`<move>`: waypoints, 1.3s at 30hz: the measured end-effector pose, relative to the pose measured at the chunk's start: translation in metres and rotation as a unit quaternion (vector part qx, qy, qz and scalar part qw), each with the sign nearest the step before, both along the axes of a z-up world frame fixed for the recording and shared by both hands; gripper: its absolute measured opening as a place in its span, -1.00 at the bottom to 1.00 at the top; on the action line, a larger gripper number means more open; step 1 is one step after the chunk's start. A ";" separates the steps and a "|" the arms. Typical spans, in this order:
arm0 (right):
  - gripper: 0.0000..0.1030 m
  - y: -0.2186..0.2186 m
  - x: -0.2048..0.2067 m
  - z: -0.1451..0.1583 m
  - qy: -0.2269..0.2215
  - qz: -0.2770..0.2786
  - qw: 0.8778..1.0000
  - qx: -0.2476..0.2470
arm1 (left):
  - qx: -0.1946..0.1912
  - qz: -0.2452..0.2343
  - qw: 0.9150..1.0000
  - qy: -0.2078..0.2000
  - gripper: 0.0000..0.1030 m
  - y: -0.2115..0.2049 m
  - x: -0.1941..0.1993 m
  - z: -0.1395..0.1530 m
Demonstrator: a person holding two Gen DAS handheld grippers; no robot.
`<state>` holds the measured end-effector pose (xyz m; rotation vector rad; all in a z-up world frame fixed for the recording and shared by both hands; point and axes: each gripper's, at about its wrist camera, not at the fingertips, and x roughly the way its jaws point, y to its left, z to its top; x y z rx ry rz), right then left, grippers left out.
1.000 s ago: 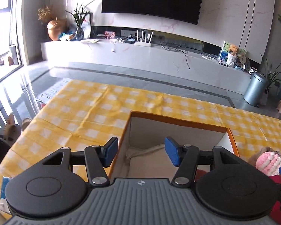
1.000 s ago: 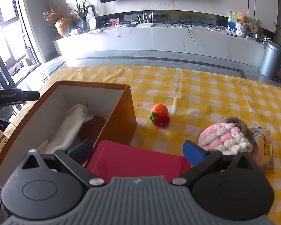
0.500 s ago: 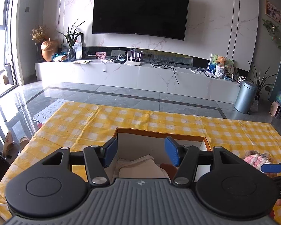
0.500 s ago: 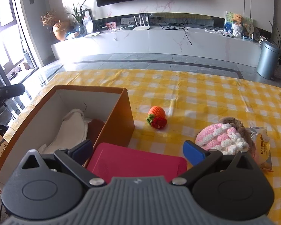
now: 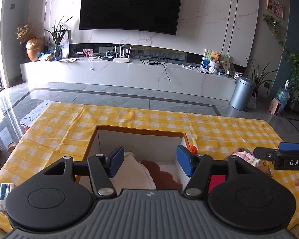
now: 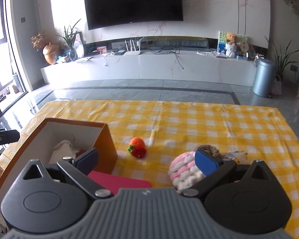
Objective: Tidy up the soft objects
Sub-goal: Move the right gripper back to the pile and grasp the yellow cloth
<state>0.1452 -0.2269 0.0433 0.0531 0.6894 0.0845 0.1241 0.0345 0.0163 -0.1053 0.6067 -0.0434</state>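
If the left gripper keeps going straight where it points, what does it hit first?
Most likely the cream cloth inside the orange box; the open left gripper aims down into it, though depth is hard to judge.

Home living room: wall television [image 5: 131, 8], marble media console [image 5: 127, 73].

Both wrist views overlook box [image 5: 139, 139], right blurrier.

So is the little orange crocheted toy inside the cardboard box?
No, the orange crocheted toy lies on the yellow checked tablecloth, outside the cardboard box and to its right in the right wrist view.
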 end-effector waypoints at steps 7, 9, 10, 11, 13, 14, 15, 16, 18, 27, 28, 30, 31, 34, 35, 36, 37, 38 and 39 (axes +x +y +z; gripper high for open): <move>0.95 -0.053 -0.014 0.012 -0.020 -0.051 0.998 0.024 | 0.002 -0.023 1.000 -0.001 0.41 -0.027 -0.010 0.017; 0.95 -0.068 -0.016 0.012 -0.021 -0.067 0.997 0.020 | -0.014 -0.028 0.999 0.007 0.41 -0.033 -0.008 0.022; 0.95 -0.074 -0.017 0.011 -0.019 -0.078 0.997 0.017 | -0.018 -0.033 0.999 0.013 0.41 -0.038 -0.007 0.024; 0.95 -0.084 -0.018 0.009 -0.015 -0.094 0.995 0.014 | -0.019 -0.039 0.999 0.019 0.41 -0.044 -0.006 0.025; 0.95 -0.098 -0.021 0.006 -0.010 -0.113 0.993 0.010 | -0.012 -0.058 0.998 0.026 0.41 -0.058 -0.006 0.027; 0.95 -0.106 -0.023 0.004 -0.009 -0.121 0.993 0.005 | -0.007 -0.069 0.997 0.027 0.41 -0.066 -0.006 0.028; 0.95 -0.112 -0.025 0.001 -0.008 -0.128 0.992 -0.005 | -0.003 -0.077 0.997 0.026 0.41 -0.073 -0.007 0.028; 0.95 -0.116 -0.026 -0.001 -0.009 -0.135 0.991 -0.016 | 0.004 -0.083 0.996 0.026 0.41 -0.082 -0.007 0.029; 0.95 -0.128 -0.025 -0.010 0.001 -0.158 0.986 -0.047 | 0.017 -0.092 0.995 0.030 0.41 -0.099 -0.006 0.029; 0.95 -0.171 -0.014 -0.052 0.059 -0.183 0.981 -0.009 | 0.037 -0.136 0.987 0.073 0.41 -0.171 0.019 0.004; 0.95 -0.172 -0.013 -0.055 0.062 -0.178 0.982 -0.004 | 0.049 -0.139 0.986 0.074 0.41 -0.177 0.023 0.000; 0.95 -0.170 -0.013 -0.061 0.065 -0.159 0.985 0.016 | 0.066 -0.134 0.985 0.083 0.41 -0.188 0.034 -0.010; 0.95 -0.169 -0.013 -0.064 0.069 -0.151 0.986 0.024 | 0.066 -0.134 0.985 0.090 0.41 -0.192 0.041 -0.014; 0.95 -0.170 -0.007 -0.071 0.076 -0.164 0.983 0.029 | 0.057 -0.127 0.982 0.126 0.41 -0.198 0.063 -0.030; 0.95 -0.174 -0.006 -0.074 0.076 -0.184 0.979 0.038 | 0.057 -0.129 0.980 0.138 0.41 -0.201 0.067 -0.034; 0.95 -0.179 -0.005 -0.077 0.074 -0.211 0.973 0.050 | 0.058 -0.131 0.979 0.144 0.41 -0.203 0.070 -0.038; 0.95 -0.183 -0.004 -0.080 0.073 -0.235 0.967 0.060 | 0.058 -0.135 0.978 0.147 0.41 -0.205 0.072 -0.042; 0.95 -0.187 -0.003 -0.085 0.075 -0.247 0.964 0.068 | 0.063 -0.141 0.977 0.150 0.41 -0.210 0.073 -0.045; 0.95 -0.190 -0.002 -0.089 0.080 -0.248 0.963 0.073 | 0.069 -0.146 0.975 0.155 0.41 -0.213 0.074 -0.049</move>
